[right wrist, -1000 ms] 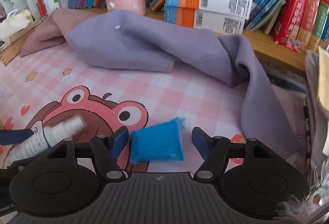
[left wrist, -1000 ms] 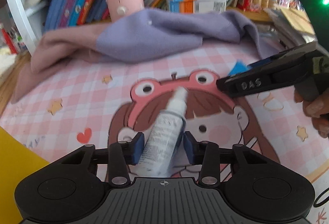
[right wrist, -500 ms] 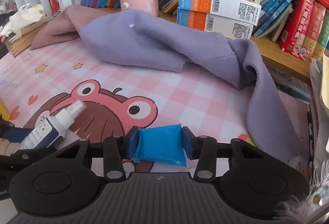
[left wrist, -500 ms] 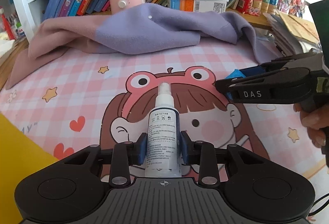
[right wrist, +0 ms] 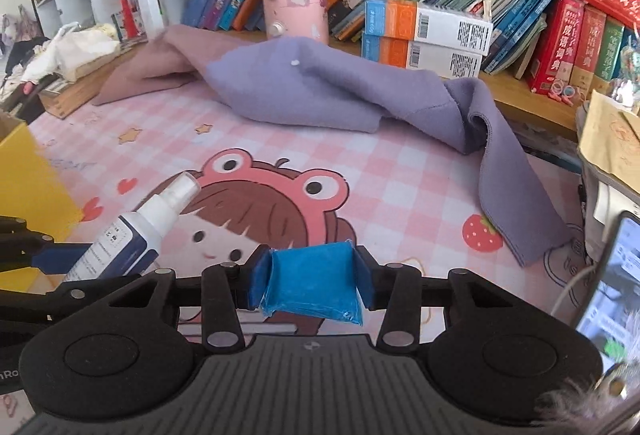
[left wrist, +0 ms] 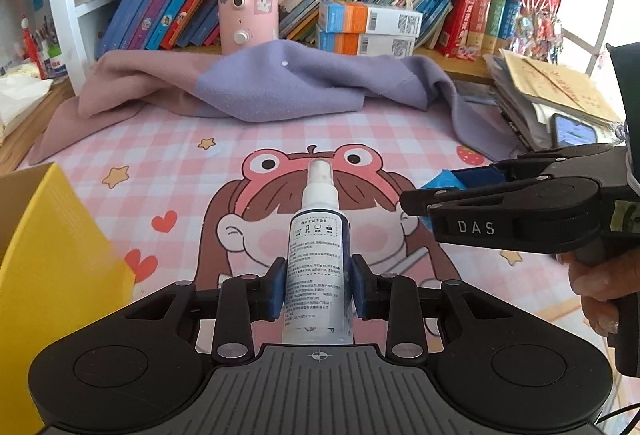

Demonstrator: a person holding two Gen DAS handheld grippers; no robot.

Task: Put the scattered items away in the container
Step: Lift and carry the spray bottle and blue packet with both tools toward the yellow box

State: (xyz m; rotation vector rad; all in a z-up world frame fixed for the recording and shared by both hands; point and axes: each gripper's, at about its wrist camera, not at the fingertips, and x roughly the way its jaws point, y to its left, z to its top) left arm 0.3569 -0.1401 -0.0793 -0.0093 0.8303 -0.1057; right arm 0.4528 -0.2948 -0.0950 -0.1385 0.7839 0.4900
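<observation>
Left wrist view: left gripper (left wrist: 319,285) clamped on the white plastic spray bottle with dark blue label (left wrist: 319,259), nozzle pointing toward the mat's far edge, above the pink checked cartoon desk mat (left wrist: 168,151). Yellow cardboard box (left wrist: 52,255) at the mat's left edge. Right wrist view: right gripper (right wrist: 313,281) clamped on the small blue plastic packet (right wrist: 314,285), above the mat's near edge; crumpled lilac fleece cloth (right wrist: 320,87) lay along the far edge.

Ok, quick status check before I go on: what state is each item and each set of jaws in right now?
Left gripper: jaws shut on the spray bottle.
Spray bottle: gripped around its body, nozzle pointing forward, cap on.
Right gripper: jaws shut on the blue packet.
Blue packet: pinched, slightly crumpled.
Yellow box: on the left; its inside is not visible.
Purple cloth: crumpled, lying on the mat.
</observation>
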